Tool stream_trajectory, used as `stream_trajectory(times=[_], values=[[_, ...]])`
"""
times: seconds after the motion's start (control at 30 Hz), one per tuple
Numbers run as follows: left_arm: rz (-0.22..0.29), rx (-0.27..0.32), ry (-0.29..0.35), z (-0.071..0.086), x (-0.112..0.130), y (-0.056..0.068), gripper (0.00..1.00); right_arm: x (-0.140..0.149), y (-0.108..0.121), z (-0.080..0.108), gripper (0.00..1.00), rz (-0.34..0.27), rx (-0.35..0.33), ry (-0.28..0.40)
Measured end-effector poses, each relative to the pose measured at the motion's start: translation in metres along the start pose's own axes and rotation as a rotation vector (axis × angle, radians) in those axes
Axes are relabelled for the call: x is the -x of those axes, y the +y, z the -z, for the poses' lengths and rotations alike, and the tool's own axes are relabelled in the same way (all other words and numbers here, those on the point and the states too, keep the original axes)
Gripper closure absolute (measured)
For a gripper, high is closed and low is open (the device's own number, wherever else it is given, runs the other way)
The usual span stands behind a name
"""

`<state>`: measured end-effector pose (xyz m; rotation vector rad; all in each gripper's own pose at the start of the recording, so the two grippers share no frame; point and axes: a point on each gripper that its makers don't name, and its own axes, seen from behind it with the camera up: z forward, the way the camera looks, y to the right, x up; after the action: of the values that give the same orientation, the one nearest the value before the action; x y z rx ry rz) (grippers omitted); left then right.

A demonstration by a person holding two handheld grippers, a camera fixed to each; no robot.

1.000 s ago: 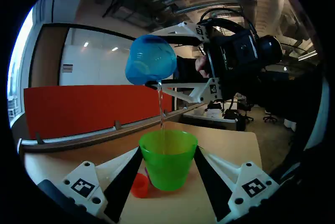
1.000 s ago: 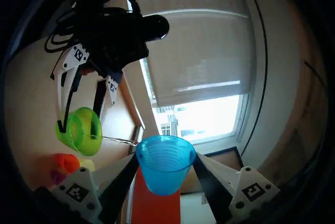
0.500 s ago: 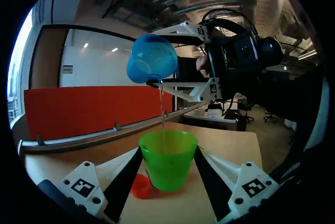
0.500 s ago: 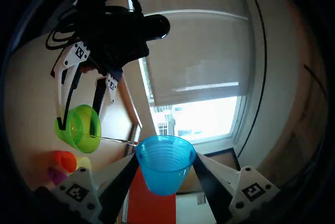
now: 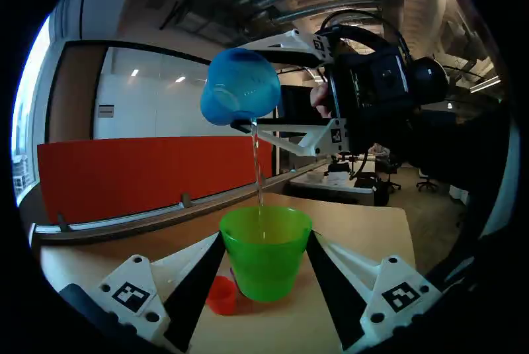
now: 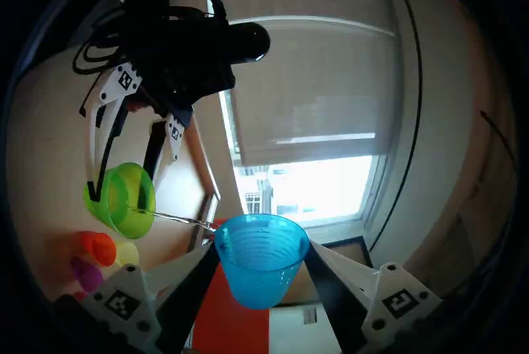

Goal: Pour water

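- Left gripper view: the left gripper [image 5: 265, 243] clamps the green cup [image 5: 265, 268] upright on the table [image 5: 357, 221], steadying it as the target. The right gripper [image 5: 239, 92] holds the blue cup [image 5: 235, 83] tipped directly above, so the water [image 5: 257, 169] drops inside.
- Right gripper view: both fingers pinch the blue cup's sides, leaving its rim free; a thin stream reaches the green cup beside small coloured cups [image 6: 99, 248].

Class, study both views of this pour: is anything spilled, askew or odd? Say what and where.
Nothing stands out. The blue cup, tilted in the right gripper, sends a thin stream straight into the green cup, held upright by the left gripper. No water is visible on the table.
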<state>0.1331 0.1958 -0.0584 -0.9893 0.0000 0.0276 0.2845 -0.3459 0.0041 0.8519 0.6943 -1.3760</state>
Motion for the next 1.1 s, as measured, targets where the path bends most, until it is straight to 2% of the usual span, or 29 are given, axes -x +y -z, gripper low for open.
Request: stream_trajectory(times=[0.67,1.1], values=[[0.003,-0.003,0.01,0.002,-0.002,-0.001,0.15,-0.005,0.0,-0.002,0.09,0.066,0.002,-0.003],[0.004,-0.005,0.012,0.001,-0.004,-0.001,0.15,-0.01,0.001,-0.005,0.09,0.085,0.004,-0.003]])
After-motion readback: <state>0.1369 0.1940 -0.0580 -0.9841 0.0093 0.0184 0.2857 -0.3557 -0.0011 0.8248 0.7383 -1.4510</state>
